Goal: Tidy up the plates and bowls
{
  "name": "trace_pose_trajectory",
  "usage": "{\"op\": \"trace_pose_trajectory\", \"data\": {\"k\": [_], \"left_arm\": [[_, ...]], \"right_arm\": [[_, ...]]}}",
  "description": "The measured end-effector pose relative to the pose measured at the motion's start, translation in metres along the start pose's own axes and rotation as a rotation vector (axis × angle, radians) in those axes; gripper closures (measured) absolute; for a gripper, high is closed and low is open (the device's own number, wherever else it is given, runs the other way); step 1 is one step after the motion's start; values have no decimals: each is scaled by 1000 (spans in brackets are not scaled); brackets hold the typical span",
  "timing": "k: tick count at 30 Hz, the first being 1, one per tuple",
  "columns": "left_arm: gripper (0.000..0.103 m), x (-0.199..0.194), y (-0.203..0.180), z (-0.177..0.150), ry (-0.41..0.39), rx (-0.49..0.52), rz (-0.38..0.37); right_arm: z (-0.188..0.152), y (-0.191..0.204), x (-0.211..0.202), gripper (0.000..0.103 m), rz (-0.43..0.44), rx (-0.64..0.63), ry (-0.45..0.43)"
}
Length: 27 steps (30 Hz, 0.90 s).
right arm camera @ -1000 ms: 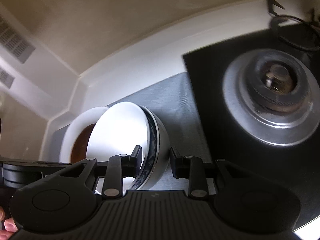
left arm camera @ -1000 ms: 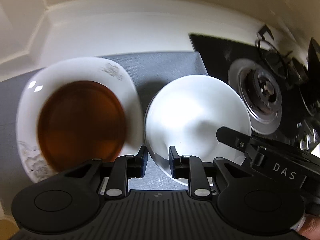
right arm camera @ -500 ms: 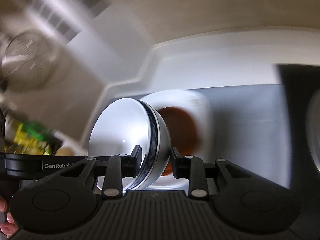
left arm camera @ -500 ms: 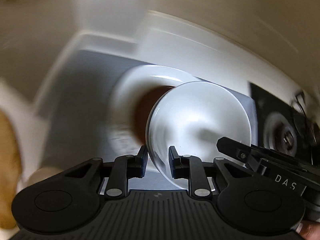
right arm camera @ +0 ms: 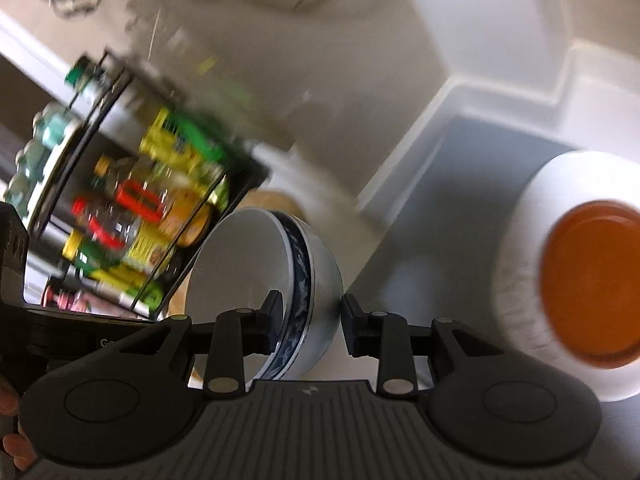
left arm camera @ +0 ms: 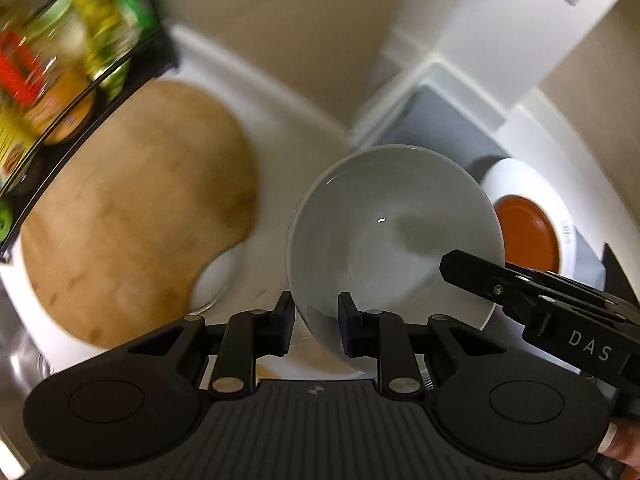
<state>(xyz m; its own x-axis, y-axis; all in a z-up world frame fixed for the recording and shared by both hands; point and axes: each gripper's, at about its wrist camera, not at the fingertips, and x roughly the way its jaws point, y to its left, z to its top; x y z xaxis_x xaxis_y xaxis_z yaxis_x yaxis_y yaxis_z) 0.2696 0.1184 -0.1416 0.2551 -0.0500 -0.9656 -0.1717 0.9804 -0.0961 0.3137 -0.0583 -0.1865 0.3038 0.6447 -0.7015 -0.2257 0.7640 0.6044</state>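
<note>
Nearest the left wrist camera, the left gripper (left arm camera: 313, 326) has its two fingers closed down on the near rim of a white bowl (left arm camera: 394, 236), one finger outside the wall and one inside. The bowl is held off the counter, tilted with its opening toward the camera, and nothing lies inside it. The right gripper (right arm camera: 309, 320) grips the same bowl from the other side: in its own view the left finger presses inside the rim, while the right finger stands by the outer wall, and whether it touches is unclear. From here the bowl's blue patterned band (right arm camera: 298, 280) below the rim shows on the outside. In the left view the body of the right gripper, lettered DAS, reaches in over the bowl's right edge.

Behind the bowl to the right, a white plate (left arm camera: 560, 216) rests on a grey mat (left arm camera: 444, 128), and a smaller amber-brown glass plate (left arm camera: 528, 240) sits in its middle; the right view shows the same pair, white plate (right arm camera: 520, 280) with the brown one (right arm camera: 592, 284) on it.

To the left, a round wooden cutting board (left arm camera: 132, 208) lies on the white countertop (left arm camera: 280, 120), partly covering something white beneath its edge. Farther back, a black wire rack (right arm camera: 132, 208) holds blurred bottles and jars with red, yellow and green labels.
</note>
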Motion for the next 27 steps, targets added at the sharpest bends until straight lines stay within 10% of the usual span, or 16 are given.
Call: {"op": "trace_pose_trajectory", "data": {"k": [27], "left_arm": [[77,73,30,-26,127,49,-71]], "right_arm": [[-50,-6,53,69,-149,-1,143]]}}
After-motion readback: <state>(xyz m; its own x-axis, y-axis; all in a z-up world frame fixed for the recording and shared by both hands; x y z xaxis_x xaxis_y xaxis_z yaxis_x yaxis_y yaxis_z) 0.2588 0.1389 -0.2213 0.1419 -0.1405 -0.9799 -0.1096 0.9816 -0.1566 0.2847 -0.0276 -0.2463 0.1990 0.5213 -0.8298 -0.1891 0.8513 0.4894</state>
